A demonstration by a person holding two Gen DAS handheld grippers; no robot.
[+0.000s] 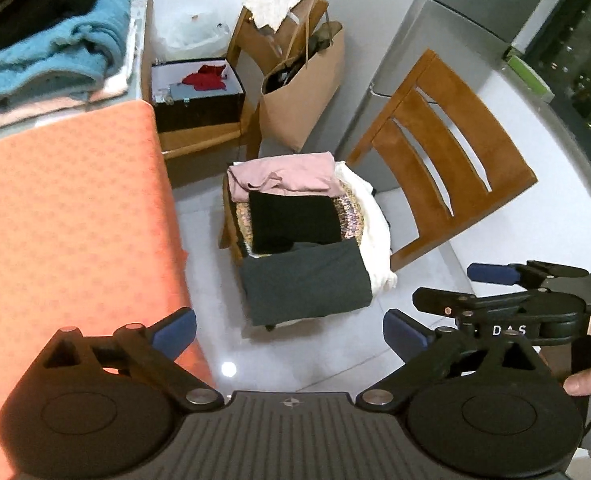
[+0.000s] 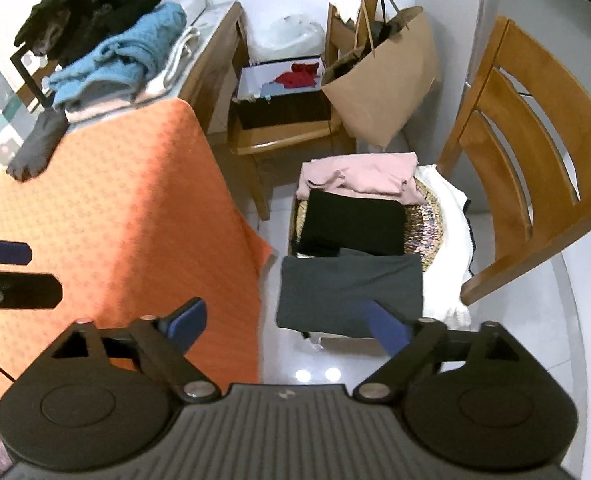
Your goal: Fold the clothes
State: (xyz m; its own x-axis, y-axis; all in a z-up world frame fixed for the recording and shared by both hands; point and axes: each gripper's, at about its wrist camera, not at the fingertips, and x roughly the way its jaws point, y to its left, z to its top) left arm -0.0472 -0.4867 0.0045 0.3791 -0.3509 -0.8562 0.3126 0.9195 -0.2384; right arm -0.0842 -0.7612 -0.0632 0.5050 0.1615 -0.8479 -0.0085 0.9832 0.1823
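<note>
Both the left gripper (image 1: pixel 289 330) and right gripper (image 2: pixel 287 326) are spread wide, empty; the folded dark grey garment (image 2: pixel 349 292) is laid crosswise on the chair's pile.

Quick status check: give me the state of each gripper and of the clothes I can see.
left gripper: open, holding nothing
right gripper: open, holding nothing
dark grey garment: folded, front of chair pile
black garment: folded, on the pile
pink garment: folded, rear of pile
blue knit: roughly folded, on the table stack
</note>
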